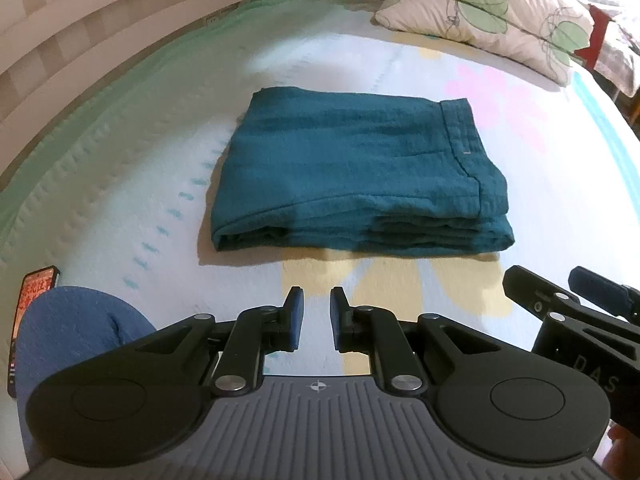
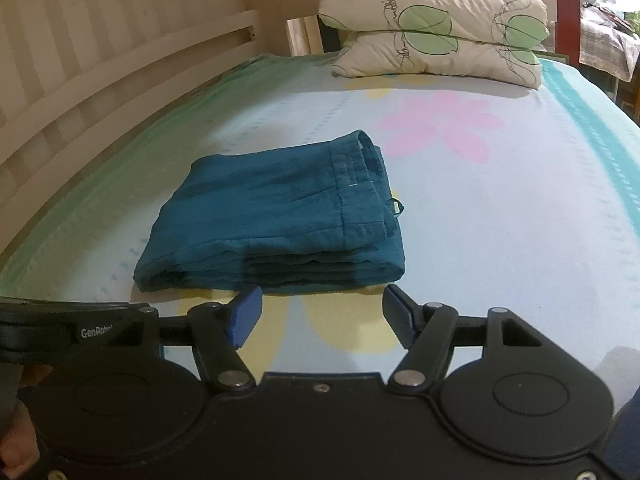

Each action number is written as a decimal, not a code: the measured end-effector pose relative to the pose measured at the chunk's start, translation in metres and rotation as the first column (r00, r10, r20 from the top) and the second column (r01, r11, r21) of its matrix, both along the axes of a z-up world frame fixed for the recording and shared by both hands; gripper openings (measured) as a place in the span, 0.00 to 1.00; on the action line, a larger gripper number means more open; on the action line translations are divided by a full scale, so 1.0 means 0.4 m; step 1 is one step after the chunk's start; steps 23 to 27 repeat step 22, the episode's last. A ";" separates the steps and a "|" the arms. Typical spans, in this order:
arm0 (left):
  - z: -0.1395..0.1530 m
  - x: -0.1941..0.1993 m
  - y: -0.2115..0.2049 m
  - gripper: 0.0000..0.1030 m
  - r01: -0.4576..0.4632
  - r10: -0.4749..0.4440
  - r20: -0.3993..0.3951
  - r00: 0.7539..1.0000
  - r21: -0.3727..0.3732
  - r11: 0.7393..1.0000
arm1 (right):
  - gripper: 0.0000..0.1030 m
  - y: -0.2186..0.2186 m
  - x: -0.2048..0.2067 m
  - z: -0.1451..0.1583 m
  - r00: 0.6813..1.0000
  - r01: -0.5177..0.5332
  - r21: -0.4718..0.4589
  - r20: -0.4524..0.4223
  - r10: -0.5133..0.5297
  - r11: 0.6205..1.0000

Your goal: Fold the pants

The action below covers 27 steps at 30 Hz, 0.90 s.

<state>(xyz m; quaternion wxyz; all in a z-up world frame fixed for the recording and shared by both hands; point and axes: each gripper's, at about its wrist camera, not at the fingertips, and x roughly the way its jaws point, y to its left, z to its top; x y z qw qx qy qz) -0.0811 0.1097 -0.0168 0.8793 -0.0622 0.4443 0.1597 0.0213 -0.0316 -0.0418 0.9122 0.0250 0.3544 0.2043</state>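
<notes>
One pair of teal pants (image 1: 356, 176) lies folded mid-bed (image 1: 560, 216), nothing blocking it. Two pillows (image 2: 436, 44) are stacked at the far edge; one phone (image 1: 34, 304) lies at the near-left edge. Left gripper (image 1: 317, 312) narrow and empty, right gripper (image 2: 322, 312) wide and empty.

Pale flower-print quilted bed sheet (image 1: 540, 208); folded teal cotton pants (image 1: 352, 176) lie mid-bed; two stacked leaf-print pillows (image 2: 436, 46) beyond pants; phone (image 1: 34, 300) near-left of pants.

Folded pants (image 1: 356, 176) on bed (image 1: 560, 216)
</notes>
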 end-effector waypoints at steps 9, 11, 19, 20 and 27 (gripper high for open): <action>-0.013 -0.002 0.008 0.14 -0.014 0.014 -0.016 1.000 -0.013 1.000 | 0.68 0.007 -0.002 -0.010 1.000 -0.009 -0.015 -0.014 0.009 1.000; -0.015 -0.003 0.010 0.14 -0.015 0.015 -0.018 1.000 -0.014 1.000 | 0.68 0.009 -0.003 -0.010 1.000 -0.013 -0.017 -0.014 0.013 1.000; -0.021 0.001 0.014 0.14 -0.022 0.022 -0.020 1.000 -0.017 1.000 | 0.68 0.014 0.000 -0.017 1.000 -0.016 -0.024 -0.024 0.015 1.000; -0.022 0.001 0.014 0.14 -0.021 0.021 -0.019 1.000 -0.018 1.000 | 0.68 0.014 0.000 -0.018 1.000 -0.015 -0.025 -0.025 0.015 1.000; -0.023 0.000 0.013 0.14 -0.022 0.022 -0.017 1.000 -0.017 1.000 | 0.68 0.013 0.000 -0.017 1.000 -0.016 -0.024 -0.024 0.015 1.000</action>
